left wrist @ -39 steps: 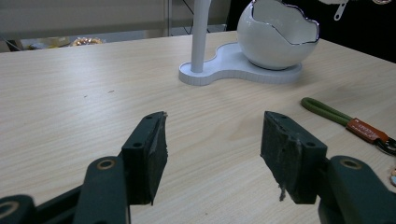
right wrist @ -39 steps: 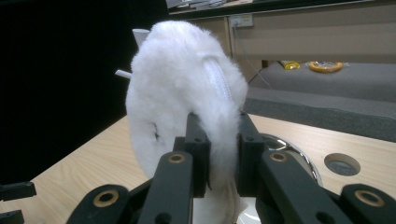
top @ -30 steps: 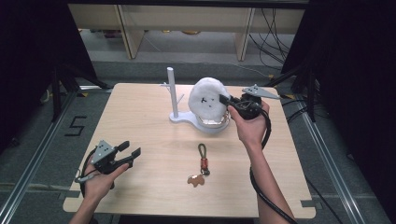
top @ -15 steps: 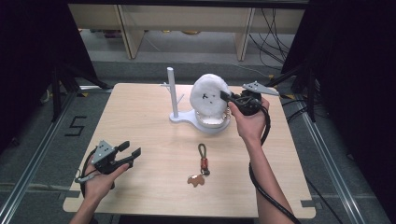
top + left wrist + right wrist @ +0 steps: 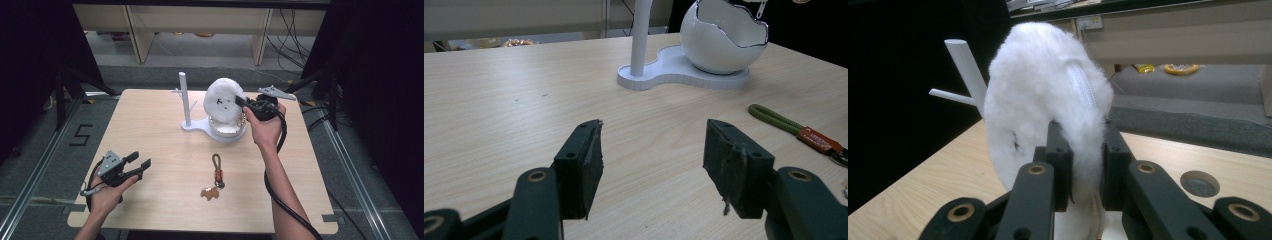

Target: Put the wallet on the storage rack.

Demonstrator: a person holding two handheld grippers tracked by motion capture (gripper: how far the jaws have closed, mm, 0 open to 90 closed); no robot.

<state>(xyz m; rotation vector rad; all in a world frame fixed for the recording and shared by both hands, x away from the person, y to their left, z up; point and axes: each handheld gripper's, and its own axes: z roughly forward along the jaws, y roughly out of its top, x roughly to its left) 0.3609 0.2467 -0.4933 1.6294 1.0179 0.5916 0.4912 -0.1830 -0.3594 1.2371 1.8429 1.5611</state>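
My right gripper (image 5: 241, 103) is shut on the edge of a white fluffy round pouch (image 5: 223, 99) with a zip, holding it upright just above a white egg-shaped bowl (image 5: 227, 132). In the right gripper view both pads squeeze the pouch (image 5: 1040, 100) at its lower edge, at my right gripper (image 5: 1083, 167). The bowl shares a white base with an upright post (image 5: 184, 97) that has a side peg. My left gripper (image 5: 141, 166) rests open near the table's front left corner, nothing between its jaws (image 5: 651, 155).
A keychain (image 5: 216, 175) with a green loop, a red tag and a small brown charm lies at the table's middle front, also seen as the keychain (image 5: 796, 132) to the right of my left gripper. The wooden table (image 5: 145, 125) has a round hole (image 5: 1199, 183) near its right side.
The right gripper has raised the pouch a little, so the bowl's rim now shows beneath it. The left gripper has stayed put.
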